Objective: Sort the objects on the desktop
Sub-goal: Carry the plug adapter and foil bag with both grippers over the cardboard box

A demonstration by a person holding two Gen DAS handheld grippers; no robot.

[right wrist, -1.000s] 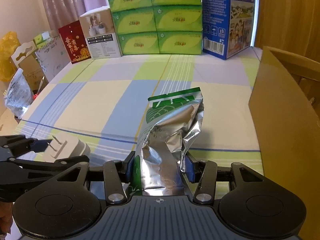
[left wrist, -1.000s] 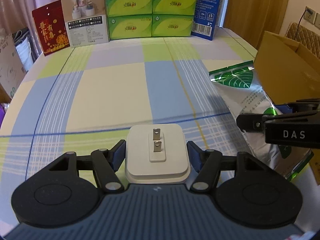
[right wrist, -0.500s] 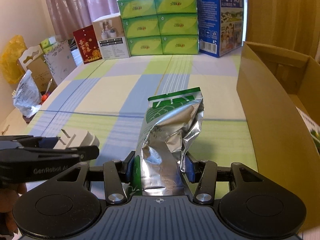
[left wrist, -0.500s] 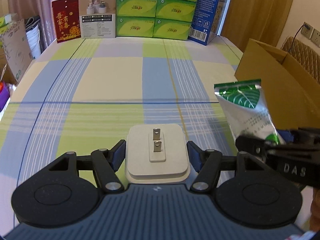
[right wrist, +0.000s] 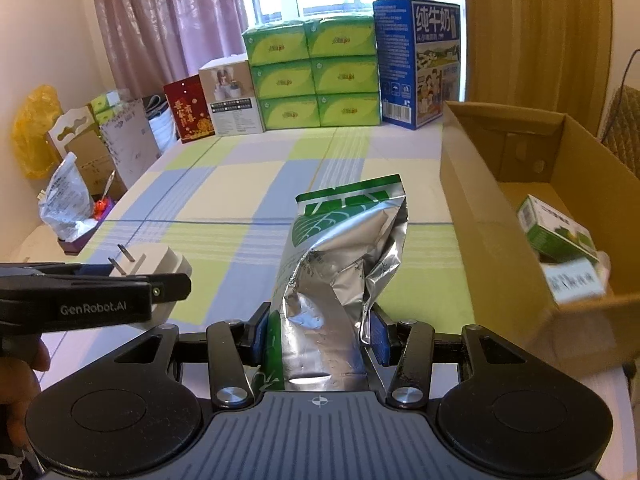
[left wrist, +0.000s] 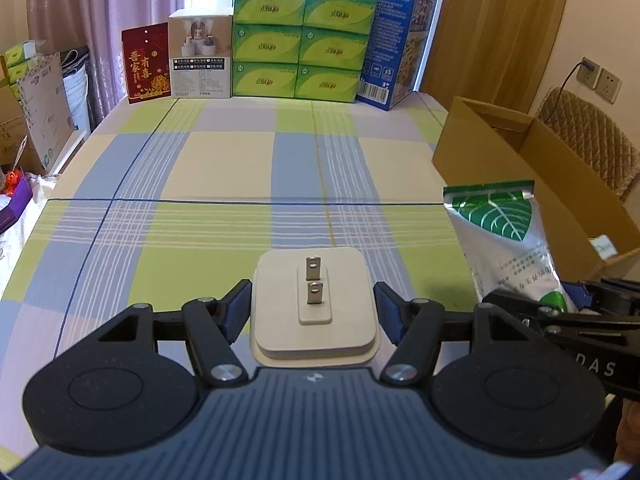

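Under you lies the table in its checked green, blue and cream cloth (left wrist: 224,168), bare across the middle. At your right stands one open brown cardboard box (right wrist: 492,216), with one small green-and-white carton (right wrist: 558,230) inside and a white label beside it too blurred to read. Along the far edge you have six green tissue packs (left wrist: 304,42) stacked in two columns of three, one tall blue milk carton (right wrist: 418,62) with Chinese characters and a barcode, one white product box (left wrist: 200,58) and one red card with gold Chinese characters (left wrist: 146,62).

Your right gripper (right wrist: 318,338) has its fingers clamped on one crumpled silver foil pouch with a green leaf print (right wrist: 340,264), held off the cloth, just left of the cardboard box wall. Its side reads "DAS" in the left wrist view.

Your left gripper (left wrist: 312,312), marked "GenRobot.AI", has its fingers pressed against the sides of one white square plug adapter (left wrist: 314,304), two metal prongs pointing forward, above the near cloth.
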